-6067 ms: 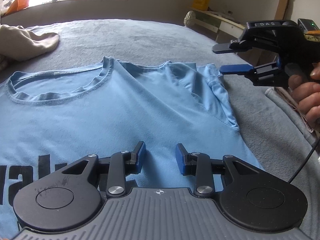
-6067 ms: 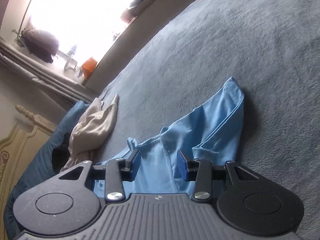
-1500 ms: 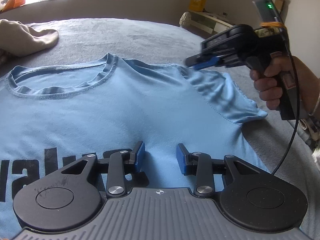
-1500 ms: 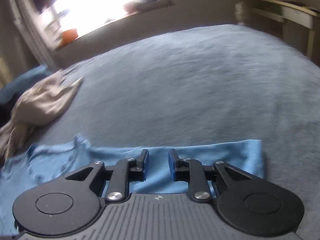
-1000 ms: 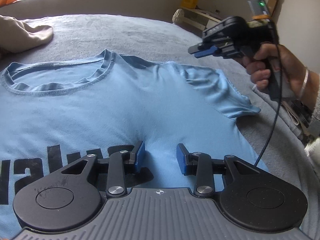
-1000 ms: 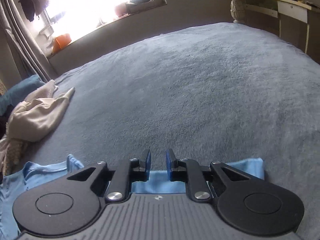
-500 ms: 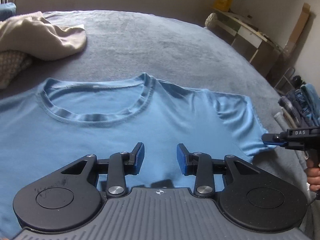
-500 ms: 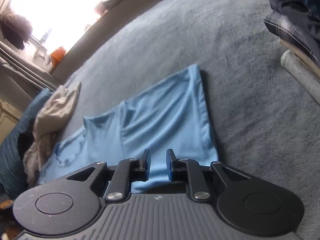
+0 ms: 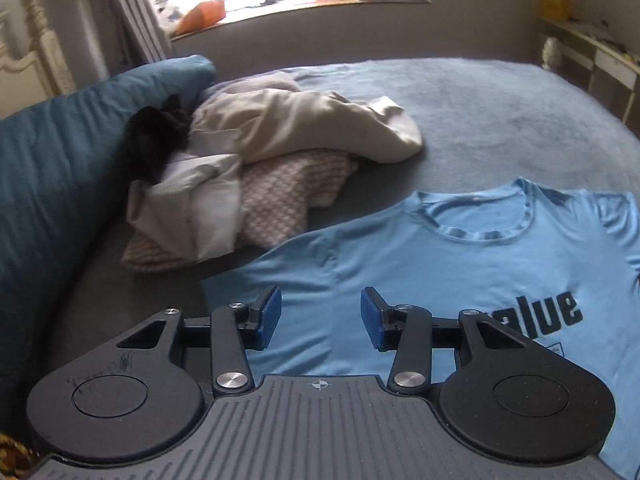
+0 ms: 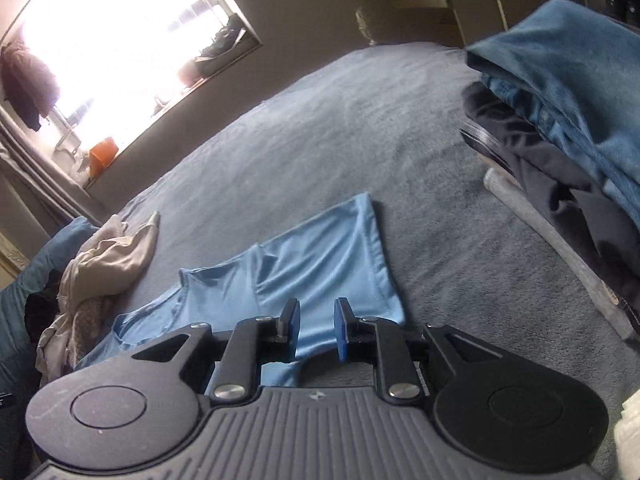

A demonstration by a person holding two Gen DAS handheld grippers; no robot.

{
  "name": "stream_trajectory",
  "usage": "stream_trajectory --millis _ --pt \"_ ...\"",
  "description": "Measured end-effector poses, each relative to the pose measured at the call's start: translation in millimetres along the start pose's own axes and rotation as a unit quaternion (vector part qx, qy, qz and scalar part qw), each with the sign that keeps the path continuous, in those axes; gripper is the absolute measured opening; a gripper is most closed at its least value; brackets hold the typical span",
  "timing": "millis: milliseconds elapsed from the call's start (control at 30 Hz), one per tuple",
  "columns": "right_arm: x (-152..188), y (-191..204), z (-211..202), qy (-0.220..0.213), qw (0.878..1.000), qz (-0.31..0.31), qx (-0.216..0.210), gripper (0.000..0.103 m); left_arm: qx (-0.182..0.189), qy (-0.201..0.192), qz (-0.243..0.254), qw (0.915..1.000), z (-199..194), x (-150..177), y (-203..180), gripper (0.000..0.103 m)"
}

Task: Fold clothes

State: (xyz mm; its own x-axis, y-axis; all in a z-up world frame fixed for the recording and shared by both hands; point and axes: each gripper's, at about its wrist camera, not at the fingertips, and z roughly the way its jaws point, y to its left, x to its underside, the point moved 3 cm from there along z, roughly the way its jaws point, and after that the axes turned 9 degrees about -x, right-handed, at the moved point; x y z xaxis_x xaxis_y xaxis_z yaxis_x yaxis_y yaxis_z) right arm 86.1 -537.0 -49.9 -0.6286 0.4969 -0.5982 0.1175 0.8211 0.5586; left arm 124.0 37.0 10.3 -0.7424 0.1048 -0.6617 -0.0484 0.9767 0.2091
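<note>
Grey bed cover (image 9: 500,120), window behind. Blue tee (image 9: 460,264) flat, print up, collar toward window, both sleeves spread. My left gripper (image 9: 318,318) over left shoulder, jaws apart, empty. Right gripper (image 10: 316,330) over right sleeve, jaws narrowly apart, holding nothing. I'd pinch sleeve hem, not body. Crumpled laundry pile (image 9: 256,160) close left, stacked clothes (image 10: 560,112) right; open room toward window.

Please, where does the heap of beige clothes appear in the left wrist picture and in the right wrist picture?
Left wrist view: the heap of beige clothes lies upper left of centre, against the dark blue pillow, beyond the blue T-shirt.
Right wrist view: the heap is at the left edge, mid-height, left of the T-shirt's sleeve.
Shared landmark: the orange object on the windowsill.
</note>
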Motion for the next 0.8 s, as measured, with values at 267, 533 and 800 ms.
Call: stream_trajectory --millis 267,533,800 --pt "10 132 39 0.076 0.993 -0.06 -0.066 0.022 0.026 0.046 -0.138 0.989 25 82 64 0.047" --pt "51 272 99 0.178 0.964 -0.158 -0.12 0.024 0.083 0.044 -0.258 0.9616 65 127 89 0.047" --pt "129 393 198 0.276 0.923 -0.206 -0.17 0.025 0.125 0.012 -0.315 0.9407 99 136 106 0.047"
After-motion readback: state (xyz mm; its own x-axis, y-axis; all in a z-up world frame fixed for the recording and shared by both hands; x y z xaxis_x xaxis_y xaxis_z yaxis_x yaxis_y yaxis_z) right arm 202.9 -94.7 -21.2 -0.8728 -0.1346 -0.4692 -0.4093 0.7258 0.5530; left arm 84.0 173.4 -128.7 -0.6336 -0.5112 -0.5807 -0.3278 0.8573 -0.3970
